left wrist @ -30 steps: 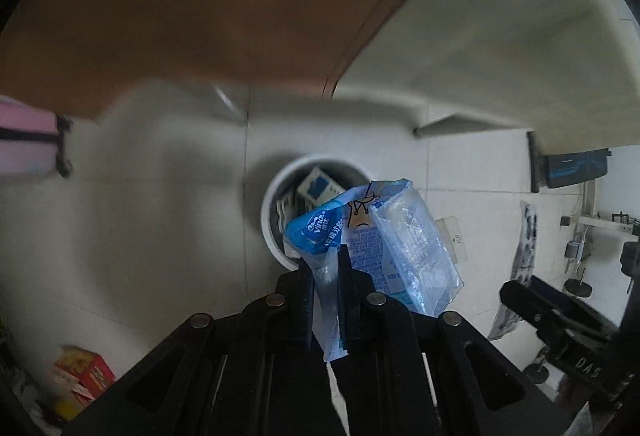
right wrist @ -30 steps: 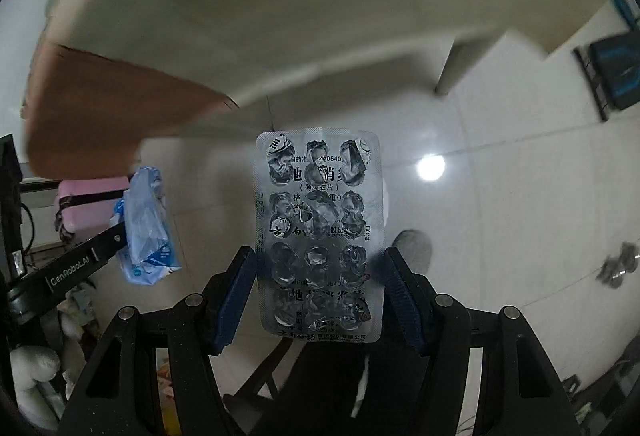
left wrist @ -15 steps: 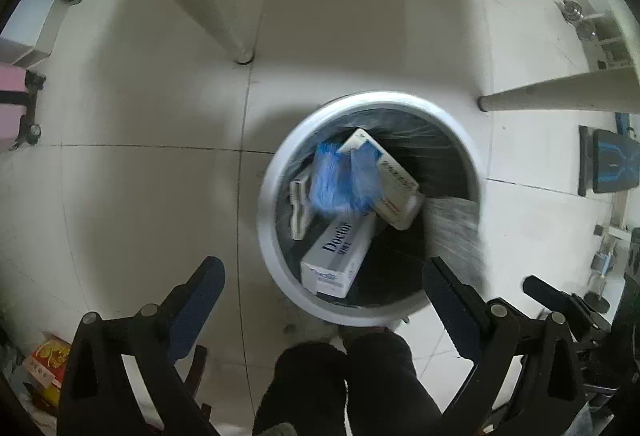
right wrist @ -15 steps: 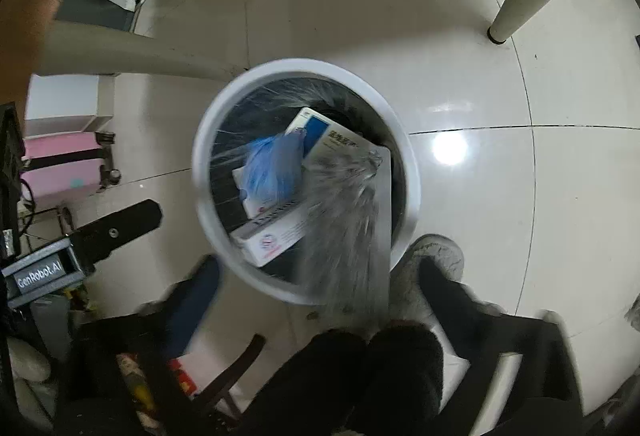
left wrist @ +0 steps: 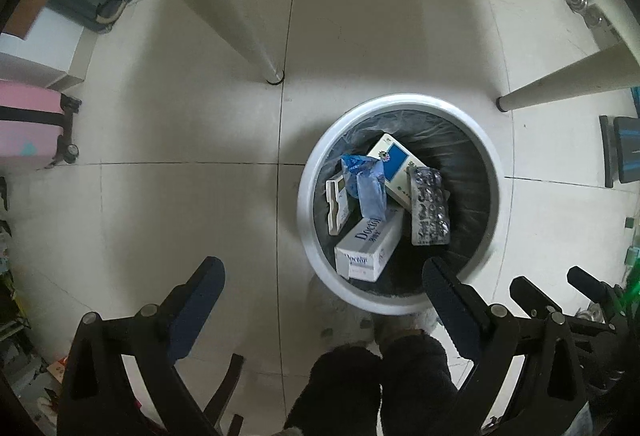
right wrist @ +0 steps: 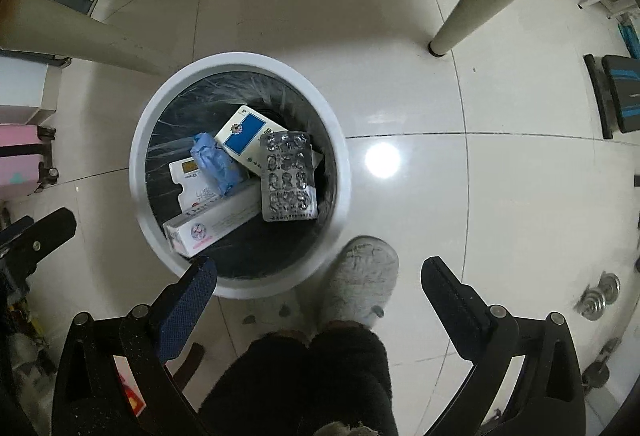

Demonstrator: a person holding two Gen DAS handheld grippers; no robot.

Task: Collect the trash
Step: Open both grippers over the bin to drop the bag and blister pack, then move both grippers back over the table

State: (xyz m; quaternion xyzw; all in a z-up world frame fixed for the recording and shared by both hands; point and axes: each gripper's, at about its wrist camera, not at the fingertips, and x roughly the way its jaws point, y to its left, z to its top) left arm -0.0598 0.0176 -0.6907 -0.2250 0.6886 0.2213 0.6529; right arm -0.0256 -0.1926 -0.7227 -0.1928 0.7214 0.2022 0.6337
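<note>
Left wrist view looks straight down: the left hand-held gripper (left wrist: pixel 322 278) hangs empty with its fingers spread wide, and the white bin (left wrist: pixel 496 172) lies ahead and to its right. From the right hand-held gripper (right wrist: pixel 318 276), also spread and holding nothing, the bin sits ahead and left. Inside rest the blister pack (right wrist: pixel 289 176), long axis running near to far, the crumpled blue wrapper (right wrist: pixel 216 162) and three cartons. Both hands hover about equally near; no loose trash shows on the floor.
</note>
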